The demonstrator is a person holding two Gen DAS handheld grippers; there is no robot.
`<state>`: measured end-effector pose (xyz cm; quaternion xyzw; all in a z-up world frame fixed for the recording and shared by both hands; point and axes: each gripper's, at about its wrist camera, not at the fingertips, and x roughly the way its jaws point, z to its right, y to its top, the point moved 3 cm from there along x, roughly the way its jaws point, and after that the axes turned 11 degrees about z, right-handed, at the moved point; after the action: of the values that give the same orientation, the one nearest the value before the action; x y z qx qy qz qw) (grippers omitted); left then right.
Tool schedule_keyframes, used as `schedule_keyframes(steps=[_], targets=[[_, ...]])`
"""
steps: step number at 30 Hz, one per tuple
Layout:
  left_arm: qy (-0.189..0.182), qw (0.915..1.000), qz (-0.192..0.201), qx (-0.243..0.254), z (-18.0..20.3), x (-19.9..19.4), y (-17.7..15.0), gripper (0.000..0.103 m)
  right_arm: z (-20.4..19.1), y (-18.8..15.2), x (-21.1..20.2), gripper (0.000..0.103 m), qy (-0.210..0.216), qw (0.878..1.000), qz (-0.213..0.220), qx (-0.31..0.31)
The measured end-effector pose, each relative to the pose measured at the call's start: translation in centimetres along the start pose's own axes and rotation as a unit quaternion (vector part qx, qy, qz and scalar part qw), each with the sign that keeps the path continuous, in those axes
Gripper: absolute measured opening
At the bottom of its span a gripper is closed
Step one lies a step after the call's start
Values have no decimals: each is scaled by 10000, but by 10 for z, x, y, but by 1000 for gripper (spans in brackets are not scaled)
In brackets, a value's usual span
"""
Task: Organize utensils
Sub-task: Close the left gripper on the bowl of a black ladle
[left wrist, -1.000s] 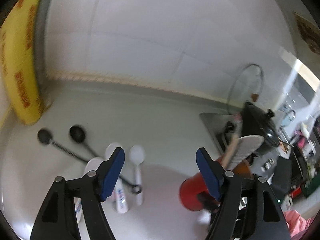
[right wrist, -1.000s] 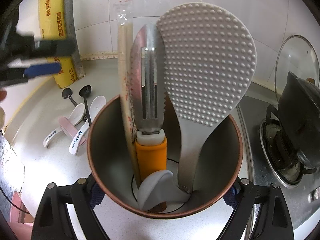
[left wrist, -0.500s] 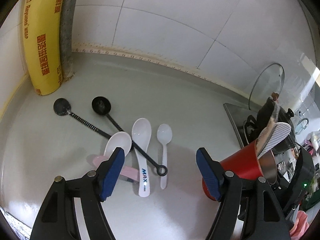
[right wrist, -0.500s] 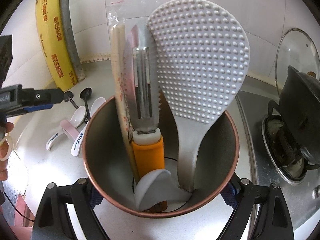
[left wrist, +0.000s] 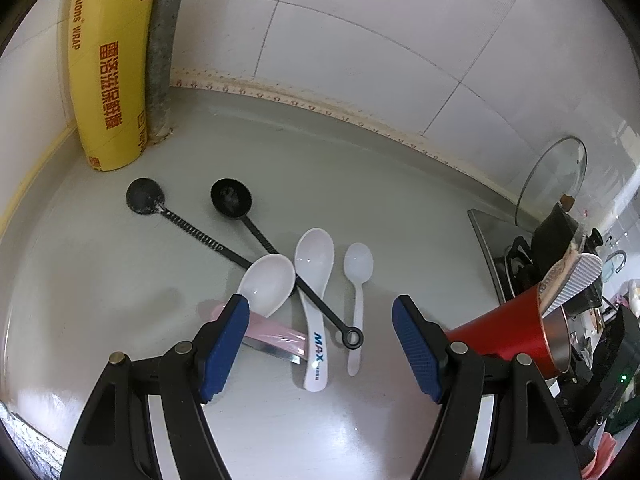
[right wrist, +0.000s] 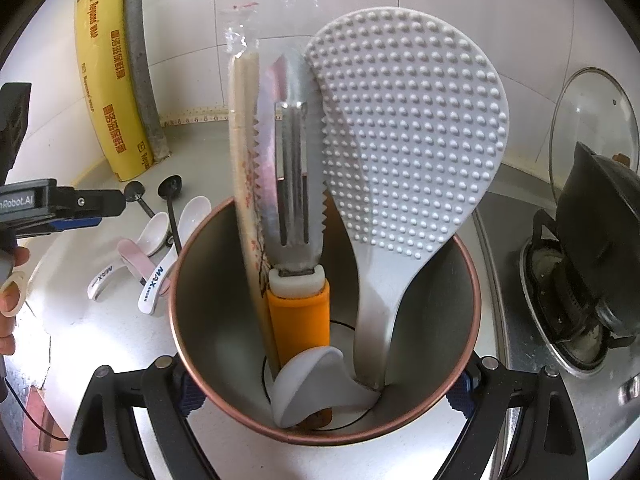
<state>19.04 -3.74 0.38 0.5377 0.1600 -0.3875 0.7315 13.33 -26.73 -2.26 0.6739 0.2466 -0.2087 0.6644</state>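
Left tool [left wrist: 320, 344] spread & empty over loose spoons; right tool [right wrist: 324, 392] clamps the red metal utensil cup [right wrist: 440, 412].

Spoons lie on grey table [left wrist: 360, 184] just ahead of left tool, handles toward it: white "MAX" soup spoon [left wrist: 314, 300] centred, thin white plastic spoon [left wrist: 357, 300] right. Black ring-end measuring spoon [left wrist: 256, 228] crosses it diagonally, in the way. Cup to the right.

The desk [left wrist: 380, 184] is pale grey, the wall tiles [left wrist: 360, 40] white. At ten o'clock stands a yellow wrap roll [left wrist: 106, 64] with red lettering. Two black measuring spoons [left wrist: 231, 198] cross white spoons; the long spoon [left wrist: 314, 280] bears blue "MAX" lettering. A pink spoon [left wrist: 272, 330] lies beside them. The cup [left wrist: 508, 334] is red outside, steel grey inside, and holds a white dimpled rice paddle [right wrist: 408, 140] and an orange-handled peeler [right wrist: 298, 304]. The claw pads [left wrist: 224, 350] are blue.
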Motion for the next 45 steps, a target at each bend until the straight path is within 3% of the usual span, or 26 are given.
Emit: schedule_keyframes(steps=[6, 12, 28, 32, 37, 41, 45], targets=[[217, 9994, -6, -254, -21, 1, 1, 75, -10, 2, 2, 93, -84, 9998, 52, -176], [675, 9956, -22, -652, -57, 4, 10, 75, -15, 3, 7, 93, -117, 9997, 57, -223], [1615, 9748, -518, -1448, -148, 50, 62, 75, -16, 2, 11, 93, -183, 9995, 67, -252], [1933, 9681, -693, -1437, -158, 70, 68, 75, -17, 2, 10, 93, -199, 9994, 68, -267], [2086, 9662, -872, -1237, -155, 95, 73, 74, -20, 2, 9, 93, -207, 9993, 73, -308], [2254, 9628, -1012, -1089, -153, 112, 76, 61, -23, 1, 9, 93, -213, 9991, 66, -353], [2435, 9607, -1041, -829, -147, 119, 77, 61, -25, 1, 10, 93, -209, 9991, 67, -349]])
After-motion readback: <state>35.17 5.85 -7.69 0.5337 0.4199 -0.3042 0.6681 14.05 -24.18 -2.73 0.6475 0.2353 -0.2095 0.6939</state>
